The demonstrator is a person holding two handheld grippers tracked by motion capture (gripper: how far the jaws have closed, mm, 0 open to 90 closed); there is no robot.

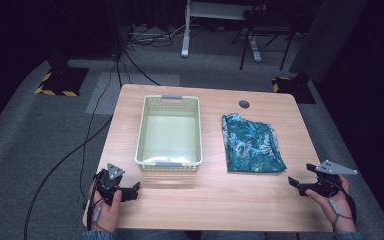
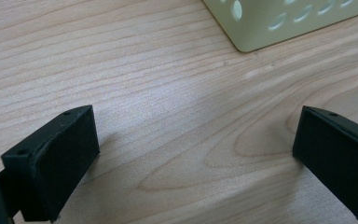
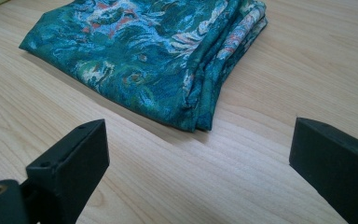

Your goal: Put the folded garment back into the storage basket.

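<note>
A folded teal cloth with a floral print (image 1: 252,143) lies on the right half of the wooden table (image 1: 205,200); its near corner (image 3: 168,70) shows in the right gripper view. Left of it stands a pale yellow plastic basket (image 1: 169,164) with nothing inside, and its corner (image 2: 279,23) appears in the left gripper view. My left gripper (image 1: 136,190) rests near the table's front left, just below the basket, jaws wide apart (image 2: 196,158) over bare wood. My right gripper (image 1: 300,181) sits at the front right, open (image 3: 200,172), a short way from the cloth's near corner.
A dark round grommet hole (image 1: 244,104) sits near the table's far edge. Black cables (image 1: 92,130) run over the grey carpet at left. Stand bases with yellow-black tape (image 1: 60,82) and a desk frame (image 1: 215,30) stand beyond the table.
</note>
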